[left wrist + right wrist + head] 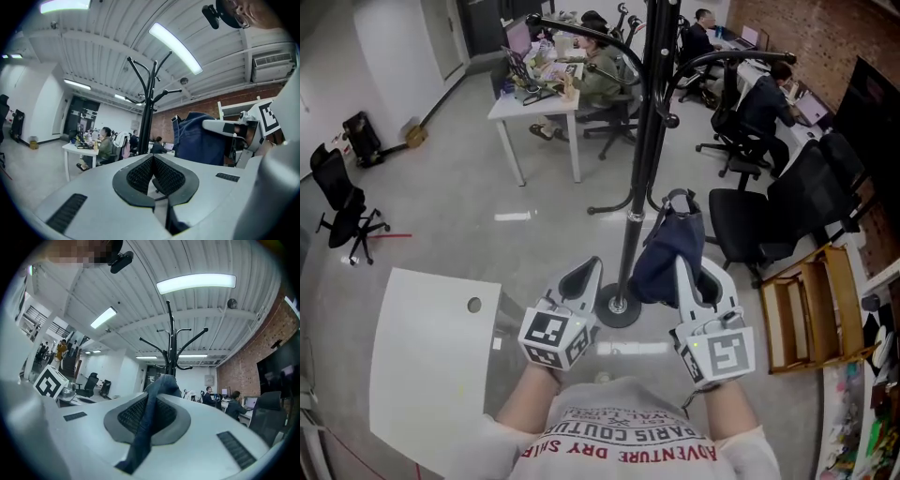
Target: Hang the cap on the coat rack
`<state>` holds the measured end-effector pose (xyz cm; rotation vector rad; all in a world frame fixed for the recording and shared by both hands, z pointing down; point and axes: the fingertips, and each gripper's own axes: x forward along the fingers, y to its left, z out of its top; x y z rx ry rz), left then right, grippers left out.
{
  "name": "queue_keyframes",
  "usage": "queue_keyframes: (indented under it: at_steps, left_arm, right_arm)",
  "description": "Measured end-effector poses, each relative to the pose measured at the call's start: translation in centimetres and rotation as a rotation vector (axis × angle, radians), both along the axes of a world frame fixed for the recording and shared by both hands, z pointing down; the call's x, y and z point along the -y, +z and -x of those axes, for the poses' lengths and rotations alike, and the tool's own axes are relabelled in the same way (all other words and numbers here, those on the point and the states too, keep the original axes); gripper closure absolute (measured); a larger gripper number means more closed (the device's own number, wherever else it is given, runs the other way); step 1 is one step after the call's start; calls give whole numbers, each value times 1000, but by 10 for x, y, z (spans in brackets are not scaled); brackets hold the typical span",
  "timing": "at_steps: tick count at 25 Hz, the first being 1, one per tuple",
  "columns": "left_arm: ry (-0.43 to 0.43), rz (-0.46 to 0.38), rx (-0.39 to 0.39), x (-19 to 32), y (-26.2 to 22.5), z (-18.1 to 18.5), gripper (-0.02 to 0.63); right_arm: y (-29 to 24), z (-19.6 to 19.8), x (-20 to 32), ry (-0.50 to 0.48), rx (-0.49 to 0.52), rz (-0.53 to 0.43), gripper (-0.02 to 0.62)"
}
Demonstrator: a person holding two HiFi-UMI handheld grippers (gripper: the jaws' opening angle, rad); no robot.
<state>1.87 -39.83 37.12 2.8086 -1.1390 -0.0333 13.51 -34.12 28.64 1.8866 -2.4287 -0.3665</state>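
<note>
Beside the coat rack (649, 122) pole, in head view, we see the cap (670, 248) sticking up from the right gripper (694, 267). Only the right gripper view shows its jaws clamped on the cap's denim. The left gripper (153, 176) is closed on nothing.

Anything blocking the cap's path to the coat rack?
Nothing visible. The right tongs grip the navy cap close beside the coat rack, with only open air between them. The left tongs, shut and empty, sit on the pole's other side.
</note>
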Motion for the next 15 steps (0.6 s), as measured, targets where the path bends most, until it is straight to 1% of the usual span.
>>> queue_keyframes:
  at_steps: [4,7,10,15]
  left_arm:
    - [23,-10,2,21,-2,-3,600]
    - [42,-11,5,32,0,-5,600]
    - [55,-11,3,41,3,-2,600]
    - [75,2,-26,49,-2,-1,600]
  right_arm:
    - [-23,4,20,1,-49,-42,577]
    - [-46,8,28,-4,-62,-102,577]
    - [-69,14,32,2,-87,-158,577]
    - [-100,18,29,13,-111,-218,577]
